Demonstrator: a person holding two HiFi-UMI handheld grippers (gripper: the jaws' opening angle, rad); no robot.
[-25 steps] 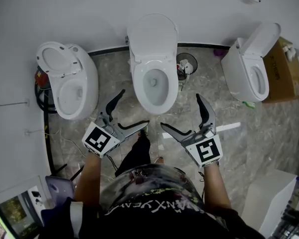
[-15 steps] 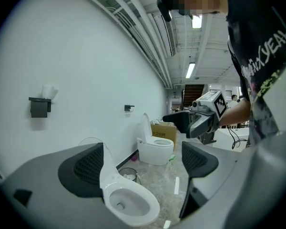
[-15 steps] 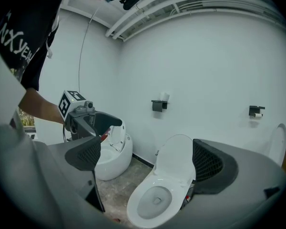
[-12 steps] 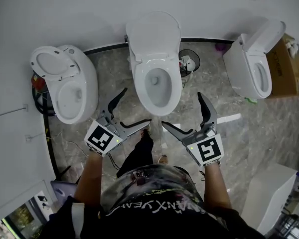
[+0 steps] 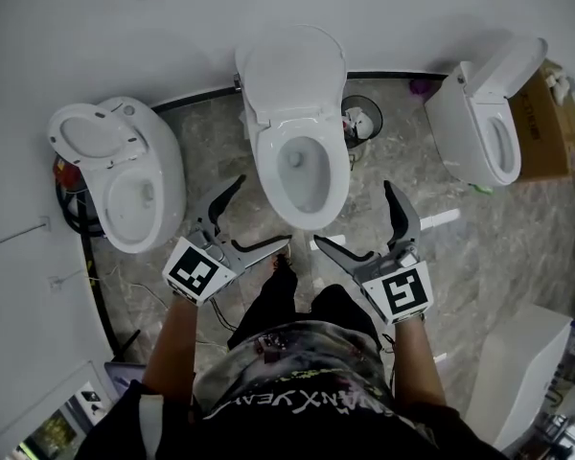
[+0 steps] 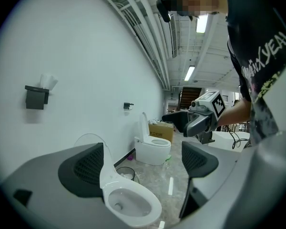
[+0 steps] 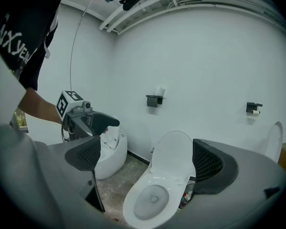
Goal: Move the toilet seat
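Note:
The middle white toilet (image 5: 302, 175) stands against the wall with its lid (image 5: 289, 65) raised; the seat ring lies round the bowl (image 7: 150, 199). My left gripper (image 5: 259, 214) is open just left of the bowl's front, touching nothing. Right of the bowl's front, my right gripper (image 5: 355, 217) is open too and holds nothing. In the left gripper view the bowl (image 6: 131, 202) shows low between the spread jaws of the left gripper (image 6: 143, 166). The right gripper (image 7: 150, 163) frames the upright lid (image 7: 174, 151) between its spread jaws.
A second toilet (image 5: 115, 175) stands at the left with cables (image 5: 72, 199) beside it, a third toilet (image 5: 484, 127) at the right next to a cardboard box (image 5: 541, 123). A small bin (image 5: 362, 121) sits by the middle toilet. A white cabinet (image 5: 517, 372) is at lower right.
The person has stepped a little closer to the middle toilet, so its bowl front now lies between the two grippers. Both grippers stay open and hold nothing.

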